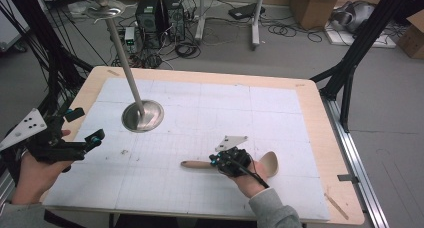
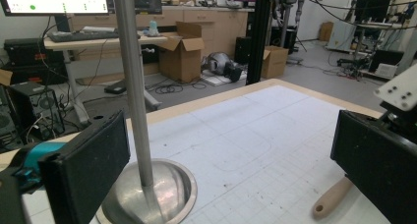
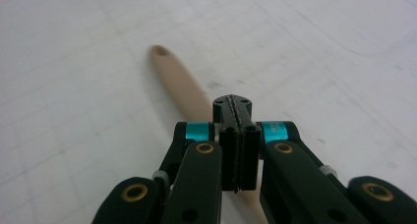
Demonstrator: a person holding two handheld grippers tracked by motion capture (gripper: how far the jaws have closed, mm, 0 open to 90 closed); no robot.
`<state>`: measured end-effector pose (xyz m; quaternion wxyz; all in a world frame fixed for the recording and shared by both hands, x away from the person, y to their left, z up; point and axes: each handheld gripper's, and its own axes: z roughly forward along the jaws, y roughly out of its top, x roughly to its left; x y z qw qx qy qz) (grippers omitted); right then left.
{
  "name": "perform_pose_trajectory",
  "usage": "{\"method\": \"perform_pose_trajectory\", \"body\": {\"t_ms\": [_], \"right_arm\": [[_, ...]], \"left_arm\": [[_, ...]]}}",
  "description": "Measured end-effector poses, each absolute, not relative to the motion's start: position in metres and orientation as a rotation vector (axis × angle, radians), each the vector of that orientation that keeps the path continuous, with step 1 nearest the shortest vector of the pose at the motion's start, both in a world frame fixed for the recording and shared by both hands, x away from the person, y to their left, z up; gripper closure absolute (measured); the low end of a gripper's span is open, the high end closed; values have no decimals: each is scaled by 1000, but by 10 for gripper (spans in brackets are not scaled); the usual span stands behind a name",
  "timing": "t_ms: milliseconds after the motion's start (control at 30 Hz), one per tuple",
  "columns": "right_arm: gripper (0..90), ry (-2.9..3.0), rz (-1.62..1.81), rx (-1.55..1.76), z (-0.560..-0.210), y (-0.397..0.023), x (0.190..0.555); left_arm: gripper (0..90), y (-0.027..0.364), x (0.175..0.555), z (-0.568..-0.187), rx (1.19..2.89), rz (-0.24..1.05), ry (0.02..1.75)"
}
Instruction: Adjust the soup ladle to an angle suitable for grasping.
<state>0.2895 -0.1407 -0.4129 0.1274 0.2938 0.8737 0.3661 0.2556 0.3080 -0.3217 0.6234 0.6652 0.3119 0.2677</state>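
The bench (image 1: 310, 138) carries a tall metal stand (image 1: 142, 115) at about ten o'clock and a wooden spoon (image 1: 270, 163) lying flat toward five o'clock, handle pointing to nine. The right tool (image 1: 216, 162) hangs just above the spoon's handle with its jaws clenched together on nothing, so, as I judge it, the spoon is not yet grasped or lifted. The left tool (image 1: 97, 136) waits released at eight o'clock, jaws wide, facing the stand; everything seems left to do.
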Motion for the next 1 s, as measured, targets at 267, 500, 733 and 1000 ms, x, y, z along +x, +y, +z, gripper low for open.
{"method": "perform_pose_trajectory", "body": {"t_ms": [267,500,733,1000], "right_arm": [[900,2481,903,1072,-419,-177,303],[900,2465,800,1152,-426,-188,306],[900,2456,677,1178,-429,-183,298],[900,2424,695,1268,-428,-196,286]], "left_arm": [[19,308,257,-322,1526,610,716],[19,306,257,-321,1522,607,712],[19,305,260,-321,1525,601,708],[19,300,265,-320,1519,583,689]]}}
